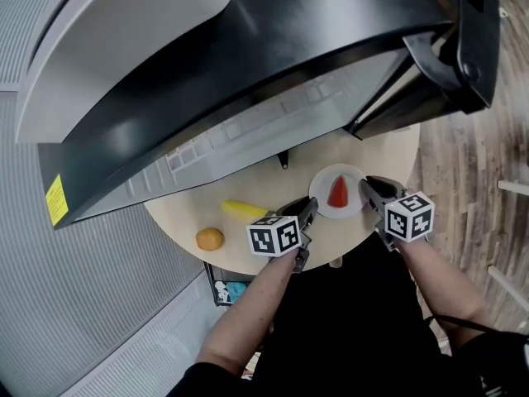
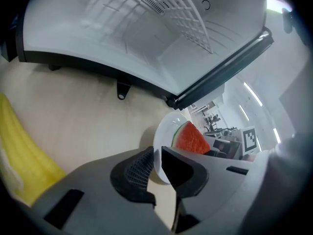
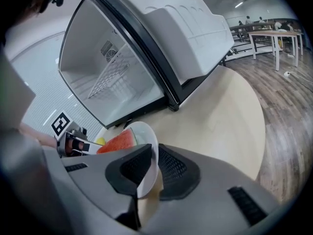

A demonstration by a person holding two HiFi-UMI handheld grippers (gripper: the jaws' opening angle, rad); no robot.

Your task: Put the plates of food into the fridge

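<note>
Head view shows the fridge (image 1: 248, 64) filling the upper frame. It stands on the round table (image 1: 178, 217) with its door (image 3: 186, 28) swung wide, so the white cavity and its wire rack (image 3: 112, 82) face the person and nothing blocks the way in. Below it, the 2 grippers sit at opposite sides of 1 plate (image 1: 322, 184), near the table's front edge just outside the fridge opening. The left gripper (image 1: 307, 209) has its jaws pinched on the plate's near-left rim. In its own view the thin white edge runs straight between the 2 pads, which close on it from either side. The right gripper (image 1: 366, 187) is clamped the same way on the right rim, which its own view shows caught between ribbed pads. Holding at 2 opposed points looks chosen to keep the shallow plate level and stop it pivoting, since 1 pinch on a thin rim would let it swing. Both tools point downward at a slant, which suits reaching a low rim. The plate appears to rest on the table, but whether it has lifted clear I cannot tell. A banana (image 1: 242, 210) lies to the left of the plate, apart from it and untouched. On the plate a red watermelon wedge (image 1: 337, 193) sits near the middle, away from both grips. An orange (image 1: 210, 239) lies further left, near the table's edge.
</note>
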